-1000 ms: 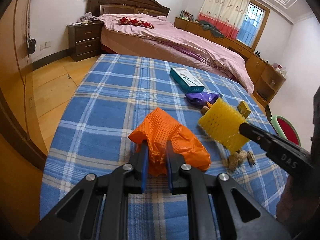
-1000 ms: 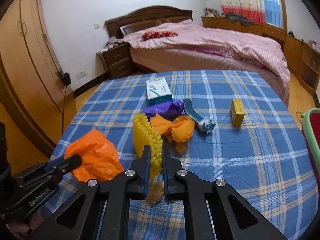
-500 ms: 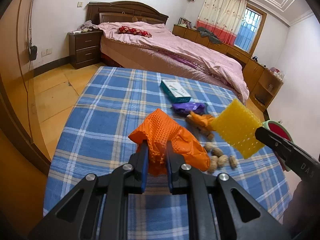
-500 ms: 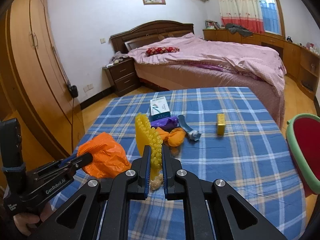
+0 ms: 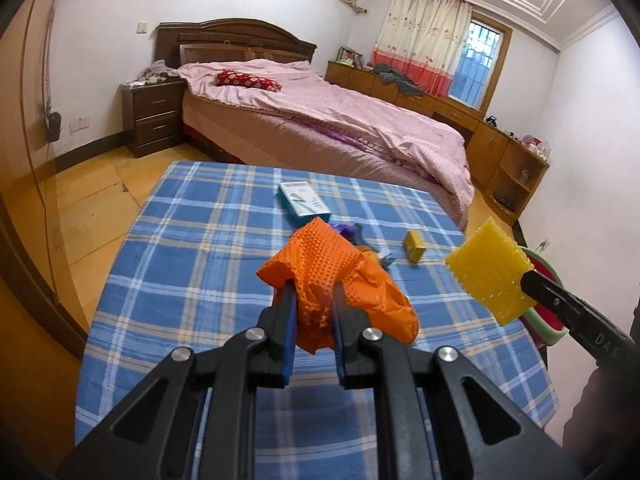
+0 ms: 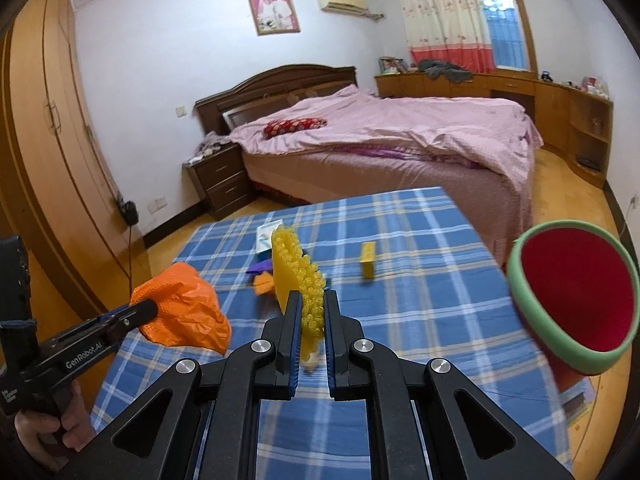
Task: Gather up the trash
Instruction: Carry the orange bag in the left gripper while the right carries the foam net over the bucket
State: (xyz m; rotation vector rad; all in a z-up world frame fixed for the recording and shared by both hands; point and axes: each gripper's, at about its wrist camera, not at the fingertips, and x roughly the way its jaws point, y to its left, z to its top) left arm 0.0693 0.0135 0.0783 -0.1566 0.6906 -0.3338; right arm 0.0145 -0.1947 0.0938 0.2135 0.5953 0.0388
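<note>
My left gripper (image 5: 313, 300) is shut on a crumpled orange textured bag (image 5: 336, 280) and holds it above the blue plaid table (image 5: 192, 248). The same orange bag (image 6: 180, 312) shows at the left of the right wrist view. My right gripper (image 6: 311, 304) is shut on a yellow foam net sleeve (image 6: 296, 276), also lifted off the table; the yellow sleeve (image 5: 490, 276) hangs at the right of the left wrist view. A round bin (image 6: 576, 300) with a green rim and red inside stands past the table's right edge.
On the table lie a teal and white box (image 5: 304, 202), a small yellow box (image 6: 368, 264), a purple wrapper (image 6: 260, 266) and orange scraps (image 6: 264, 282). A bed (image 6: 400, 140) stands beyond the table, a wardrobe (image 6: 44, 140) to the left.
Both grippers have risen from the table with their loads. The right one has swung right, bringing the bin into view. The nut shells seen earlier are out of sight.
</note>
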